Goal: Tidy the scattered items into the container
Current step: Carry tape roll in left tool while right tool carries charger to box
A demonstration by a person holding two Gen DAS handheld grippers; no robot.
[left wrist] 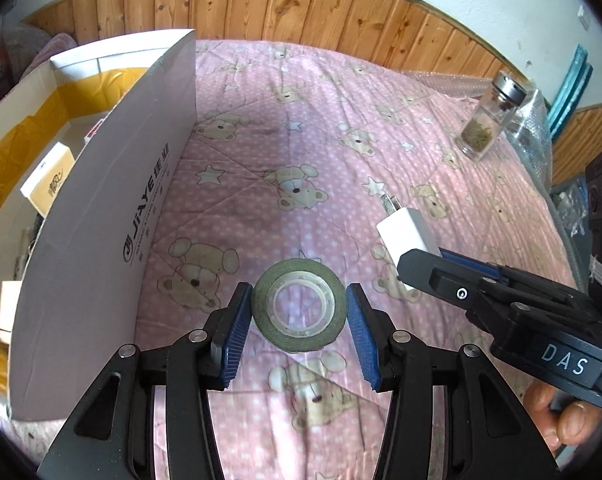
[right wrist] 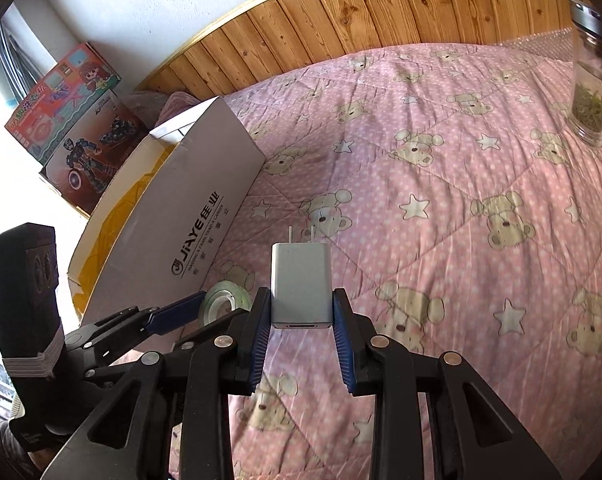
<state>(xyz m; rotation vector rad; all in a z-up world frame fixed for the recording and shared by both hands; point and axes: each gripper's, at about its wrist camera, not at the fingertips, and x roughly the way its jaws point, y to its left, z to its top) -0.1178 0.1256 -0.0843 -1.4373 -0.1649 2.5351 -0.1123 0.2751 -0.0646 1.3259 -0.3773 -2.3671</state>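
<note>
My left gripper (left wrist: 299, 300) is shut on a green tape roll (left wrist: 299, 270), which it holds flat between its blue pads above the pink bear quilt (left wrist: 301, 140). A white plug charger (right wrist: 301, 280) sits prongs forward in my right gripper (right wrist: 301, 300), whose pads press on its two sides. In the left wrist view the charger (left wrist: 407, 236) hangs just right of the tape roll. The white cardboard box (left wrist: 113, 200) lies at the left with its lid flap raised and small cartons inside. The right wrist view shows the tape roll (right wrist: 225, 300) beside the box (right wrist: 189, 208).
A glass jar (left wrist: 489, 120) with a metal lid and dried leaves stands on the quilt at the far right. Colourful toy boxes (right wrist: 73, 120) stand behind the cardboard box. Wood panelling (left wrist: 301, 4) backs the bed. A person's hand (left wrist: 557, 412) grips the right tool's handle.
</note>
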